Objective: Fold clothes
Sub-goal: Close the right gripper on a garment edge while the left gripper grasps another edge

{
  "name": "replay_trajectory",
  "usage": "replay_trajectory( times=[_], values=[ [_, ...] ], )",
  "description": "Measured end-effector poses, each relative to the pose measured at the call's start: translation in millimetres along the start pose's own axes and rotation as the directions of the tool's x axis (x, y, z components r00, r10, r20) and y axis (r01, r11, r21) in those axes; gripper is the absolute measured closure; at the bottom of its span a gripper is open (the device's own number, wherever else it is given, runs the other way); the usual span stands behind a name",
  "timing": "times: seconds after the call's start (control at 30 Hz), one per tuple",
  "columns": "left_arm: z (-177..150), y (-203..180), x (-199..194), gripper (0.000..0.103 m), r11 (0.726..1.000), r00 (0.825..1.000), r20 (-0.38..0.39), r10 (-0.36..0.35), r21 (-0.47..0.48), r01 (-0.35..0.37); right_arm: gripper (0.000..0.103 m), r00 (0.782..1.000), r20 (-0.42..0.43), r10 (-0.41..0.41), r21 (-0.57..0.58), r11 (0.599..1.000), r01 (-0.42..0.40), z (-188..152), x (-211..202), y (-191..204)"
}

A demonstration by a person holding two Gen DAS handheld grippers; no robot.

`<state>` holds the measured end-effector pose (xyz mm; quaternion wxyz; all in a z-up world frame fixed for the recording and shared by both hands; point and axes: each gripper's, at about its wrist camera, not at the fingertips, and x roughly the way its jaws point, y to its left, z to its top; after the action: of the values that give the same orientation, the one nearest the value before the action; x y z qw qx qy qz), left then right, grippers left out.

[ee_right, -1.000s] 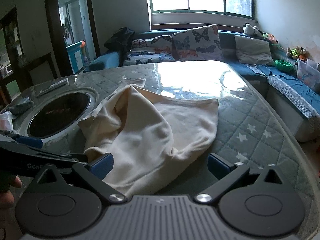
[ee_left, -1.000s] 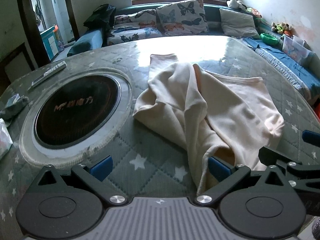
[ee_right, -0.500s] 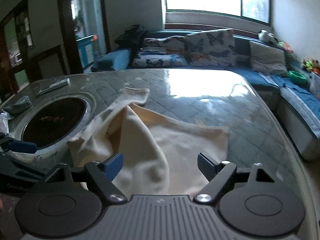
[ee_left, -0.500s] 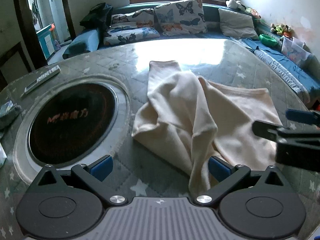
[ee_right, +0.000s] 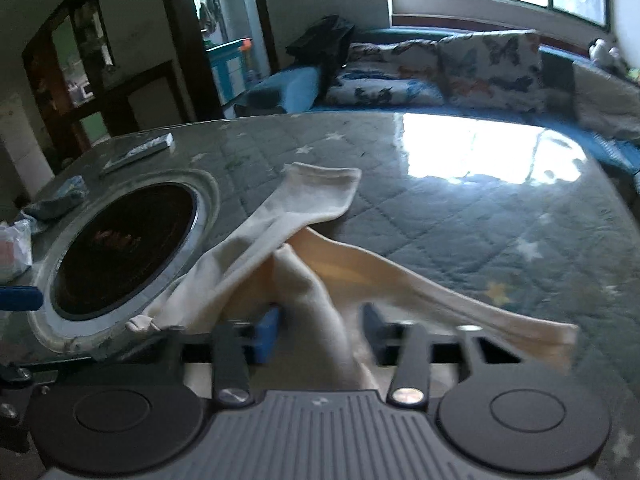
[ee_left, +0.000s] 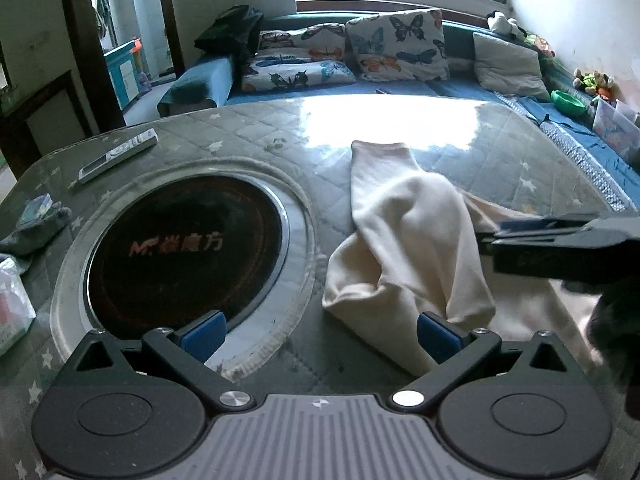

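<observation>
The cream garment lies rumpled on the quilted, star-printed surface, just right of the round black cooktop, whose red lettering starts with an "M"; the rest is unreadable. One sleeve reaches toward the far side. The left gripper hovers near the garment's near edge with its fingers spread wide and nothing between them. The right gripper has its fingers drawn close around a raised fold of the garment, pinching it. A remote lies at the far left. Butterfly cushions line the sofa beyond.
</observation>
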<state>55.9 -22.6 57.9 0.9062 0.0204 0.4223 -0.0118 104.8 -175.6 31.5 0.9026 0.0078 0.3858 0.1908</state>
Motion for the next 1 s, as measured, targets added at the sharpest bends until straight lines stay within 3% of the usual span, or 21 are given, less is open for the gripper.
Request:
replay_trajectory(
  times=[0.03,0.1,0.3,0.43,0.57,0.67,0.77,0.83,0.87,0.93,1.0],
  values=[
    [3,-2,0,0.000,1.000,1.000,0.005,-0.003,0.004,0.003,0.088,1.000,-0.004,0.009,0.007,1.000,-0.009,0,1,-2],
    [8,-6,0,0.000,1.000,1.000,0.017,-0.008,0.013,0.008,0.095,1.000,0.019,-0.012,0.015,1.000,0.012,-2,-7,-3],
    [31,-23,6,0.000,0.998,0.997,0.049,-0.052,0.038,0.050,0.098,0.981,0.137,-0.134,0.037,0.991,0.130,-17,-67,-20],
    [42,-44,14,0.000,0.991,0.993,0.061,-0.104,0.087,0.099,0.098,0.944,0.177,-0.277,0.128,0.958,0.257,-48,-122,-50],
    [50,-68,33,0.000,0.983,0.992,0.064,-0.108,0.155,0.097,0.098,0.907,0.144,-0.396,0.186,0.911,0.368,-84,-159,-70],
    [51,-80,50,0.002,0.979,0.994,0.036,-0.102,0.180,0.094,0.098,0.901,0.098,-0.423,0.210,0.894,0.397,-109,-172,-80],
    [48,-79,62,0.023,0.978,0.995,0.003,-0.101,0.183,0.099,0.098,0.896,0.071,-0.437,0.241,0.880,0.410,-129,-178,-88],
    [45,-70,66,0.053,0.978,0.992,-0.022,-0.125,0.163,0.127,0.098,0.896,0.065,-0.440,0.258,0.874,0.411,-136,-180,-90],
    [44,-64,67,0.060,0.980,0.990,-0.031,-0.137,0.142,0.140,0.098,0.895,0.062,-0.441,0.267,0.872,0.411,-140,-180,-91],
    [41,-52,60,0.085,0.980,0.987,-0.019,-0.157,0.117,0.158,0.098,0.894,0.056,-0.444,0.284,0.866,0.412,-147,-182,-93],
    [39,-41,51,0.094,0.980,0.985,-0.001,-0.171,0.100,0.170,0.098,0.893,0.058,-0.447,0.287,0.864,0.414,-150,-183,-94]
  ],
)
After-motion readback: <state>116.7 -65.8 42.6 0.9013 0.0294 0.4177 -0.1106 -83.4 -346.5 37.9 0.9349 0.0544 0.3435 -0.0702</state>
